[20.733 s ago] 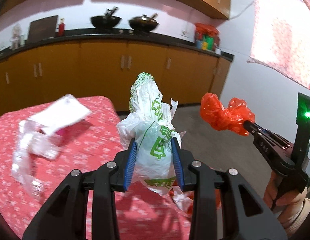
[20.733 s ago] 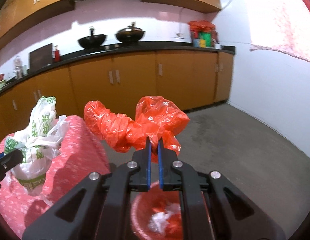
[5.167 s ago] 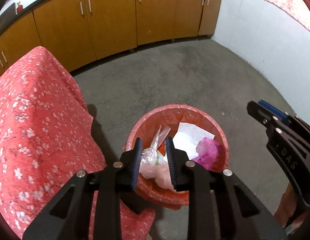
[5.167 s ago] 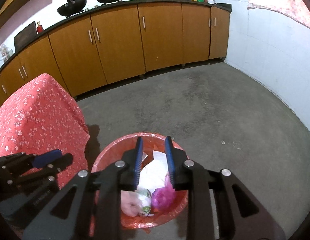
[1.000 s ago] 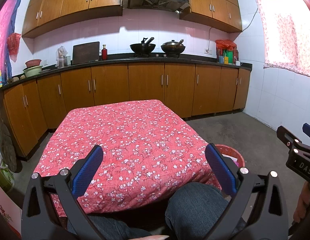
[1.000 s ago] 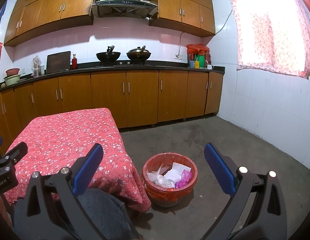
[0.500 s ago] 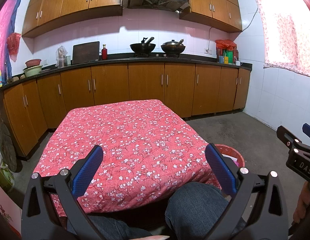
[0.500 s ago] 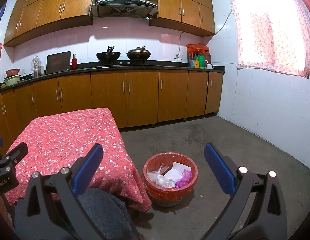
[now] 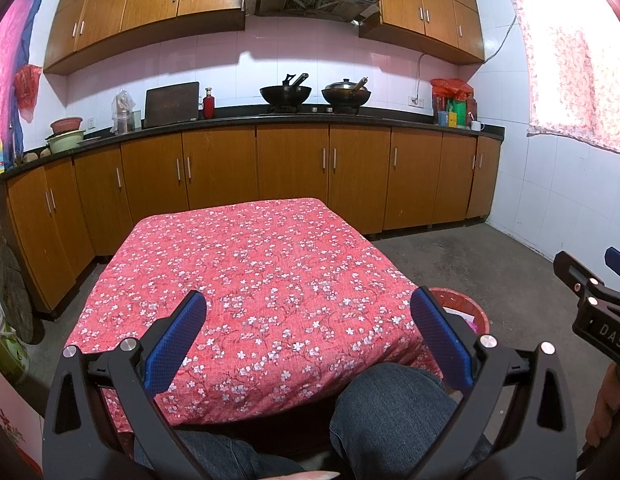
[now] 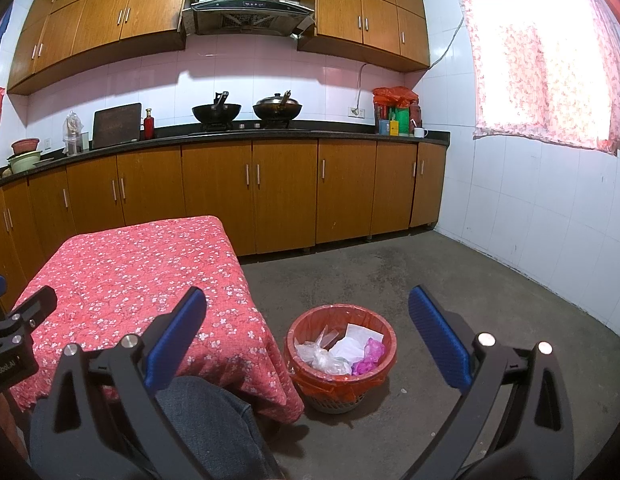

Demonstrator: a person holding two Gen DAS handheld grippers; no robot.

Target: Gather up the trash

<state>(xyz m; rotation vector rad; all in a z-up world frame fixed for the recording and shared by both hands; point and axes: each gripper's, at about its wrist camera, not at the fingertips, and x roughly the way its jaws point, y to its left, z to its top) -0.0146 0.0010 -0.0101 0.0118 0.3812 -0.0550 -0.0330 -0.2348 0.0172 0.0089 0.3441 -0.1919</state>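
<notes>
A red-lined trash basket [image 10: 384, 340] stands on the floor right of the table; inside lie clear plastic bags [image 10: 322, 358], white paper [image 10: 356, 342] and a pink bag [image 10: 368, 356]. In the left wrist view only its rim [image 9: 466, 304] shows past the table corner. My left gripper [image 9: 307, 330] is wide open over the near edge of the table with the red flowered cloth [image 9: 249, 264], holding nothing. My right gripper [image 10: 307, 330] is wide open too, held back from the basket and empty. No trash shows on the cloth.
A person's knees in blue jeans [image 9: 390, 412] sit under both grippers. Wooden cabinets [image 9: 289, 176] line the far wall under a dark counter with woks [image 9: 285, 94]. A white tiled wall [image 10: 550, 220] bounds the grey concrete floor [image 10: 390, 264] on the right.
Nothing has moved in the last second. Earlier, both grippers held bags over the table, then hung over the basket; now both are pulled back, wide open and empty.
</notes>
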